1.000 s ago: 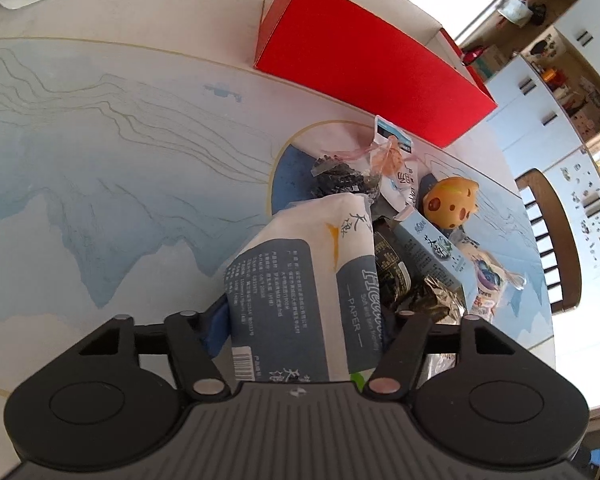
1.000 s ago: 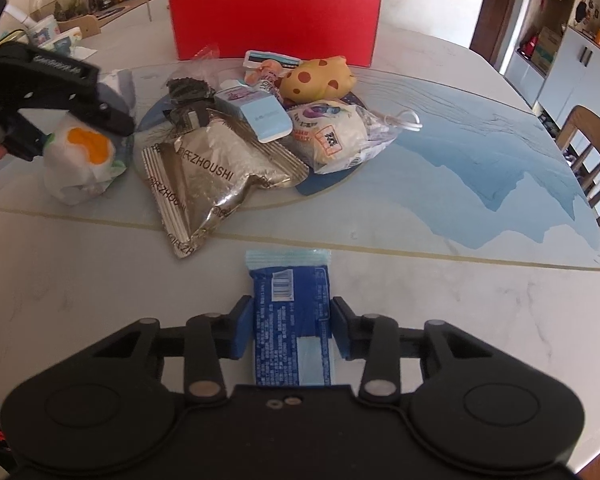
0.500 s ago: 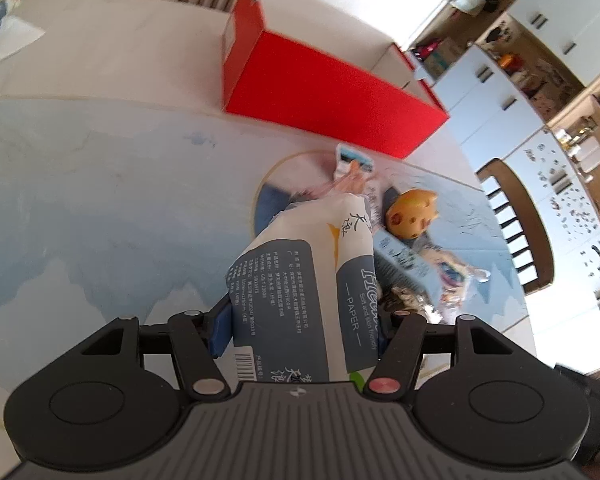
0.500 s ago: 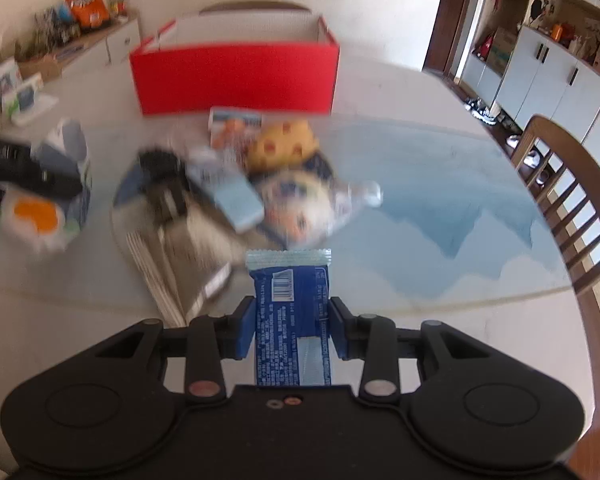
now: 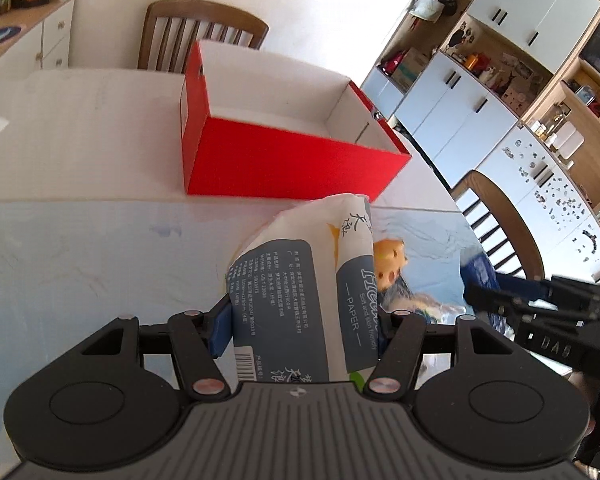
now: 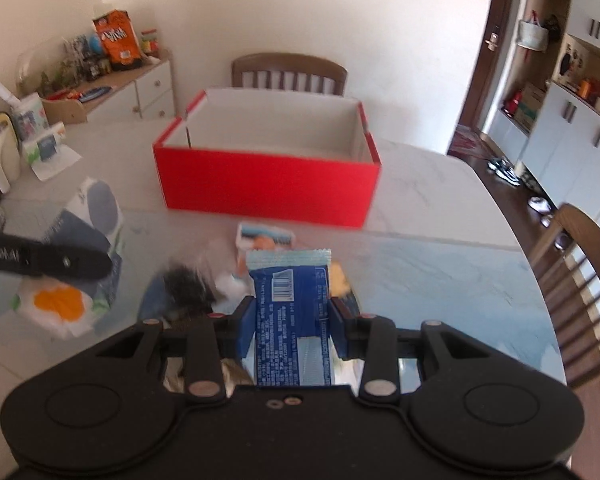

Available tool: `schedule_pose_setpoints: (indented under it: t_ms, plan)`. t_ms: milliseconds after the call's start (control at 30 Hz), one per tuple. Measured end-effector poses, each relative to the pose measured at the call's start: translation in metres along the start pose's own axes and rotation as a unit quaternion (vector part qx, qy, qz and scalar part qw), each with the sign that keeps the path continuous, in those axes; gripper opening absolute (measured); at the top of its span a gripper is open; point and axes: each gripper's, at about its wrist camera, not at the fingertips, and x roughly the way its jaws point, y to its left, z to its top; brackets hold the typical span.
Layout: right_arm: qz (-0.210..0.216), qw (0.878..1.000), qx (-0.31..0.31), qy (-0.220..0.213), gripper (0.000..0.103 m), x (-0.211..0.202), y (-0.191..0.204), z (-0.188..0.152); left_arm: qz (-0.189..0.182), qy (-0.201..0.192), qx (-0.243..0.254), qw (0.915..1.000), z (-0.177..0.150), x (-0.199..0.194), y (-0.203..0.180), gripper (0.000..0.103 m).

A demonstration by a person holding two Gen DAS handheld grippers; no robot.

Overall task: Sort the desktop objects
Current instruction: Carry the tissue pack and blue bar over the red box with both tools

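Note:
My left gripper [image 5: 300, 320] is shut on a white and grey tissue pack [image 5: 304, 280] and holds it above the table, short of the open red box [image 5: 284, 148]. My right gripper [image 6: 292, 320] is shut on a blue snack packet [image 6: 290, 312], raised over the pile of small items [image 6: 220, 280], facing the red box [image 6: 268, 184]. The box interior looks empty. The left gripper with the tissue pack [image 6: 72, 264] shows at the left of the right wrist view. The right gripper [image 5: 540, 312] shows at the right of the left wrist view.
A yellow spotted toy [image 5: 388, 264] and several packets lie on the blue mat [image 5: 80, 272] below the grippers. Wooden chairs stand behind the box [image 6: 288, 74] and at the table's right edge [image 6: 580, 280]. A sideboard with snacks [image 6: 112, 72] stands at the back left.
Both grippers have lifted with their loads and moved toward the red box; its open inside has come into view. The pile has dropped lower in both views.

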Motion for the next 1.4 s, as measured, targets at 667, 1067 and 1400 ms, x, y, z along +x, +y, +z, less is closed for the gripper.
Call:
schedule_pose_setpoints:
  t_ms: [667, 1067, 1400]
  plan:
    - [0.094, 0.994, -0.052, -0.022, 0.037, 0.051, -0.036, 0.105, 0.062, -0.041, 0.021, 0.9970, 0.096, 0.026, -0.039, 0.062]
    - [0.093, 0.994, -0.055, -0.028, 0.037, 0.089, -0.046, 0.144, 0.092, -0.048, 0.068, 0.9922, 0.150, 0.067, -0.047, 0.062]
    - [0.078, 0.994, -0.072, -0.033, 0.037, 0.134, -0.042, 0.166, 0.118, -0.023, 0.095, 0.9881, 0.191, 0.121, -0.033, 0.062]
